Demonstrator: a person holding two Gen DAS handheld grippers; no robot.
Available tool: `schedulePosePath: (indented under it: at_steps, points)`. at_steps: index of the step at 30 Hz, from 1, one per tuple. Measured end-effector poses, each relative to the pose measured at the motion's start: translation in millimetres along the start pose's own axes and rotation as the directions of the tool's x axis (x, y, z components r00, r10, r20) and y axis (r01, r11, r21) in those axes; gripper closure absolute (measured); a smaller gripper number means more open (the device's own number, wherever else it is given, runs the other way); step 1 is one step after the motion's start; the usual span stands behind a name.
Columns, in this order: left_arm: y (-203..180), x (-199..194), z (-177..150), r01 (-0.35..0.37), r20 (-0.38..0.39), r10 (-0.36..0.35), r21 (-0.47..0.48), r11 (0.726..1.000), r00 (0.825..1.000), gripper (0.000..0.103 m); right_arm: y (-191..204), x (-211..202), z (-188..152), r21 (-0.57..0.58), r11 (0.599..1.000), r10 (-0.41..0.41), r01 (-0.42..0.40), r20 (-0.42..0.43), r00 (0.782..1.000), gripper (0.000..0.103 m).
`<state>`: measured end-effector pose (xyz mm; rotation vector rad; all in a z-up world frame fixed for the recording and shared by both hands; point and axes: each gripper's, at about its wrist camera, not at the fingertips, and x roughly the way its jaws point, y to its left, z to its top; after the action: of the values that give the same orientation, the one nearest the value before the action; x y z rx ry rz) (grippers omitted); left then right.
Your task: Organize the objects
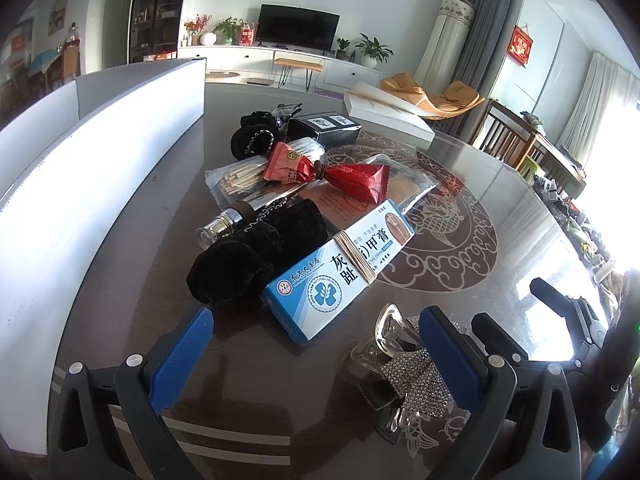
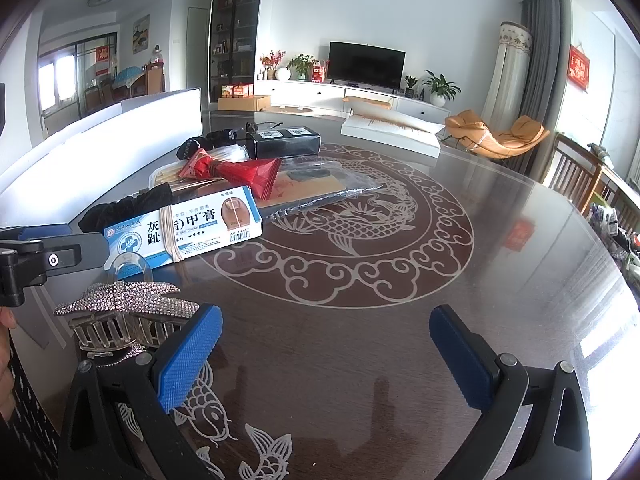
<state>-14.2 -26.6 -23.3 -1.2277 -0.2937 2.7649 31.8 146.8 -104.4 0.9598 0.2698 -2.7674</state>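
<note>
In the centre of the left wrist view a blue-and-white box [image 1: 340, 268] printed with "灰趾甲膏" and "NAIL CREAM", a rubber band [image 1: 356, 258] around its middle, lies on the dark fish-patterned worktop [image 1: 460, 208] against a black velvet scrunchie [image 1: 248, 252]. The left gripper [image 1: 316, 338] has its blue fingers [image 1: 180, 356] spread wide and empty, a rhinestone hair clip [image 1: 408, 376] just inside the lower-right one. The right gripper [image 2: 324, 340] is likewise wide open and holds nothing, the same clip [image 2: 120, 312] at its lower left.
</note>
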Motion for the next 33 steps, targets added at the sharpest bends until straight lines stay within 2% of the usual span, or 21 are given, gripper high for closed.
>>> schedulePosePath:
  at_steps: [33]
  points:
    - [-0.6,1.7,-1.4,0.006,-0.004,-0.006,-0.003,1.000,1.000,0.000,-0.1,0.0,0.8,-0.002,1.000,0.001,-0.001,-0.003,1.000,0.000]
